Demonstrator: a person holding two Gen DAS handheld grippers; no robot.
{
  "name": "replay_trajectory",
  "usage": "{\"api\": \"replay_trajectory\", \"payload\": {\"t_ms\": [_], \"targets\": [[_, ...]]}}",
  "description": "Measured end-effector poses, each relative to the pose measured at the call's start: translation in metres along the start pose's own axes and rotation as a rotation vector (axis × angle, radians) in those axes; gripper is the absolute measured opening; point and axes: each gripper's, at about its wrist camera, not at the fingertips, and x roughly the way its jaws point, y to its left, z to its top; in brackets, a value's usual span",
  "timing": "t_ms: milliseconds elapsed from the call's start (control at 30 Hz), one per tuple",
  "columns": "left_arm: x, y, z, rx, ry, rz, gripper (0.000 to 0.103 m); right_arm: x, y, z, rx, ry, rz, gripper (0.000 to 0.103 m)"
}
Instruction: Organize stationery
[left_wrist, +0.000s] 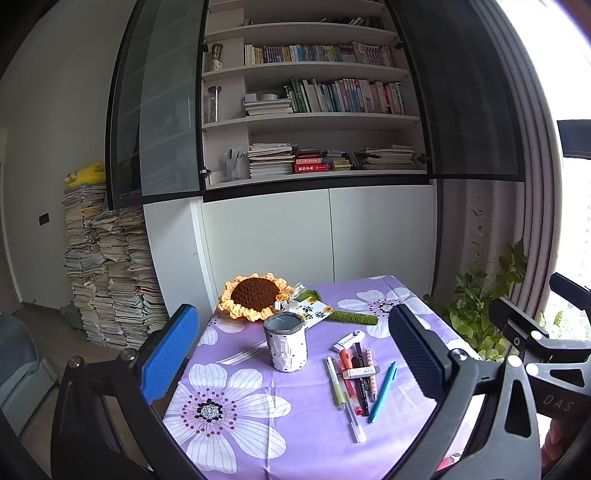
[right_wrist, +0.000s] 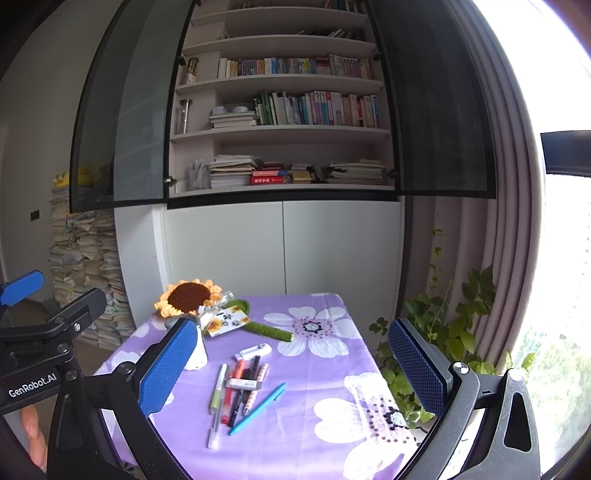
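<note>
Still nothing sorted: your left gripper (left_wrist: 295, 354) and right gripper (right_wrist: 291, 369), fingers spread wide, hold nothing. Pens (left_wrist: 356, 380) lie mid-table; pen cup (left_wrist: 285, 341) stands beside them, seemingly empty.

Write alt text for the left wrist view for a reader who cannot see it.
An open left hand-held gripper hangs above a purple flowered tablecloth, holding nothing. Between its fingers stand a white dotted pen cup and, to the right, a loose bunch of pens with an eraser across them. Behind lie a crocheted sunflower and open bookshelves.
</note>
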Motion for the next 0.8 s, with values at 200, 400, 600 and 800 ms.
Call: {"api": "replay_trajectory", "payload": {"t_ms": [200, 400, 600, 800], "targets": [[0.001, 0.004, 0.000, -0.028, -0.008, 0.010, 0.102, 0.001, 0.003, -0.003, -0.002, 0.011, 0.005, 0.103], [0.001, 0.009, -0.001, -0.052, -0.029, 0.024, 0.102, 0.003, 0.002, -0.001, 0.001, 0.014, 0.010, 0.103], [0.007, 0.011, -0.002, -0.047, -0.034, 0.006, 0.102, 0.007, 0.006, -0.001, -0.004, 0.023, 0.018, 0.103], [0.023, 0.014, -0.005, -0.049, 0.060, -0.032, 0.102, 0.011, 0.007, 0.001, -0.004, 0.031, 0.023, 0.103]]}}
